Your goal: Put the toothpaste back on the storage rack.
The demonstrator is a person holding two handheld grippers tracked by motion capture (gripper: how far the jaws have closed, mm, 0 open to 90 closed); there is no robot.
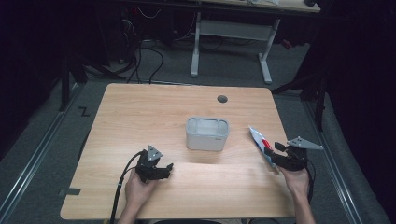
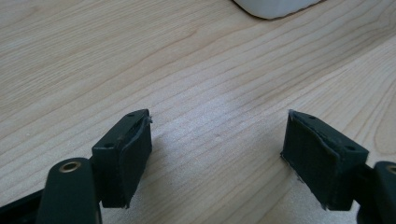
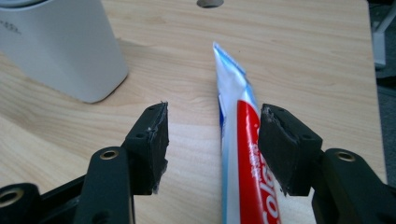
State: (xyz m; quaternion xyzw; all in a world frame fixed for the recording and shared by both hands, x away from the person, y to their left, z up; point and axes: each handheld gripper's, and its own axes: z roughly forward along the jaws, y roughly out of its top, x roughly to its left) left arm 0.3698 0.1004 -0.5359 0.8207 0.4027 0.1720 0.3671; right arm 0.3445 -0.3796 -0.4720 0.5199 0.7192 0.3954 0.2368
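From above, the right gripper (image 1: 280, 156) sits low near the table's right edge, hand behind it, with the toothpaste tube (image 1: 259, 142) poking out ahead. The left gripper (image 1: 161, 169) rests on the table (image 1: 140, 112), pointing right. In the left gripper view, the jaws gape over bare wood. In the right gripper view, the jaws stand wide, the tube lying between them against the right-hand pad, not squeezed, and the white container (image 3: 60, 46) is off beyond the left-hand jaw.

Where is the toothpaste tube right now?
The toothpaste tube lies near the table's right edge in the high view, right of the white container. It sits between the open jaws of the right tongs, close against one jaw.
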